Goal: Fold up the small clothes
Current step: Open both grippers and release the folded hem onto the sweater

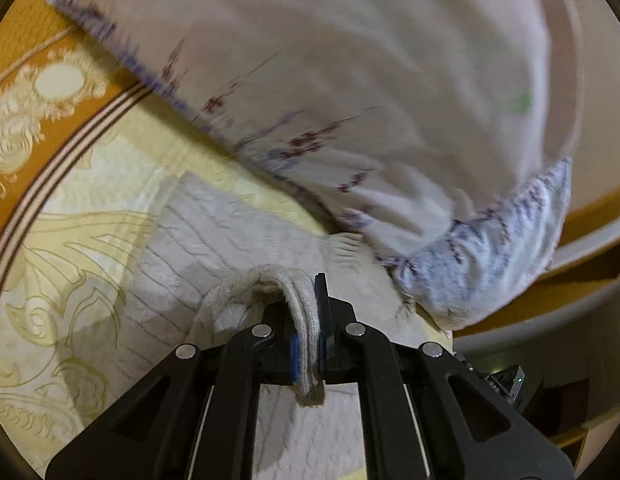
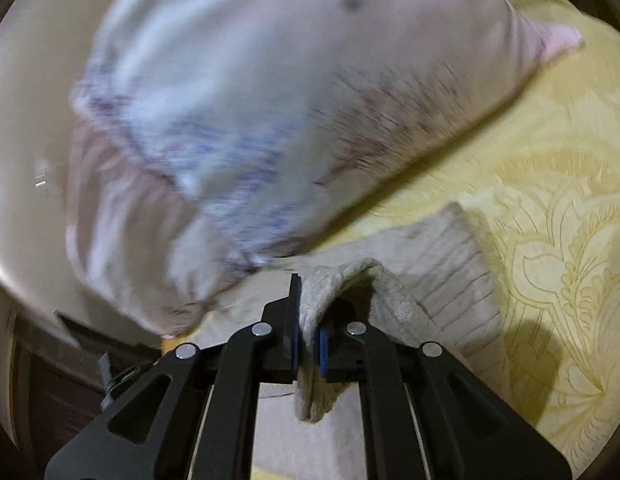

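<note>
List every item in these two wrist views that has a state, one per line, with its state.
Left gripper: shut on the knit garment's ribbed edge.
Right gripper: shut on the knit garment's edge.
Knit garment: partly lifted, the rest lying on the bedspread.
Pillow: lying on the bedspread, blurred.

A big pale pillow [image 1: 349, 80] fills the space straight ahead of both grippers, lying just past the knit garment [image 1: 230, 240]. In the left view the yellow patterned bedspread [image 1: 50, 260] lies open to the left; in the right view it [image 2: 549, 200] lies bare to the right.
</note>
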Action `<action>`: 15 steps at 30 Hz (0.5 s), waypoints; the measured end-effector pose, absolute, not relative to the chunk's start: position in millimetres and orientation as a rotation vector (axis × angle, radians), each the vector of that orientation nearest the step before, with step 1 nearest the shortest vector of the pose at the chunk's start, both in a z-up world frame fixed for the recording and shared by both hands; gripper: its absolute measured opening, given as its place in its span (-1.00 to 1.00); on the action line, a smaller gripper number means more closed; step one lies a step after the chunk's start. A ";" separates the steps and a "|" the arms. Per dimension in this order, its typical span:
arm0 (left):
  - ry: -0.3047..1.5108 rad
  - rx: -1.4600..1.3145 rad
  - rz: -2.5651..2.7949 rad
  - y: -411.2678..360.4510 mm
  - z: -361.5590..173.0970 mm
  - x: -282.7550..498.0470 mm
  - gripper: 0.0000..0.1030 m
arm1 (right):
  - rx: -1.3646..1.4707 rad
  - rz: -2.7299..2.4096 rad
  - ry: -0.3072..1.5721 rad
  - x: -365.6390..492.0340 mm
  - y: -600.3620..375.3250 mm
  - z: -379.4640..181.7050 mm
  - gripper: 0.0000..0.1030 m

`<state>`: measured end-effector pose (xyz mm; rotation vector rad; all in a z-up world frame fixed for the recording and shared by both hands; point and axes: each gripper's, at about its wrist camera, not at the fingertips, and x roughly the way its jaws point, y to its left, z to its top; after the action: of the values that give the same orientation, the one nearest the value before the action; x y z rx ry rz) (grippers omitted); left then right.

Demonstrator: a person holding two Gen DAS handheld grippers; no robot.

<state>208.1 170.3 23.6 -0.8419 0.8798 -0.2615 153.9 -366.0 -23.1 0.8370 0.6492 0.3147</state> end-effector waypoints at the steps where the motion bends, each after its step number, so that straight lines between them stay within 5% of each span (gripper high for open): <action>1: 0.886 -0.852 -0.256 170.7 20.3 210.7 -0.89 | 0.852 0.299 0.663 158.8 -365.9 -26.7 -0.78; 3: 0.900 -0.859 -0.250 170.6 16.7 215.1 -0.89 | 0.873 0.275 0.683 166.2 -365.9 -30.5 -0.70; 5: 0.914 -0.861 -0.247 169.9 15.2 220.1 -0.88 | 0.884 0.266 0.691 172.7 -366.1 -32.1 -0.26; 7: 0.934 -0.863 -0.246 169.5 14.4 225.2 -0.72 | 0.867 0.262 0.673 177.1 -365.0 -28.4 -0.09; 11: 0.887 -0.868 -0.246 170.7 25.9 227.1 0.17 | 0.825 0.266 0.640 179.5 -362.4 -14.7 -0.02; 15: 0.849 -0.787 -0.237 173.1 45.4 221.1 0.22 | 0.730 0.254 0.593 161.3 -364.4 2.4 -0.03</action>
<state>221.1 173.1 45.4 -0.7870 0.8490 -0.2368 161.3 -364.4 2.4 0.7303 0.5932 0.2535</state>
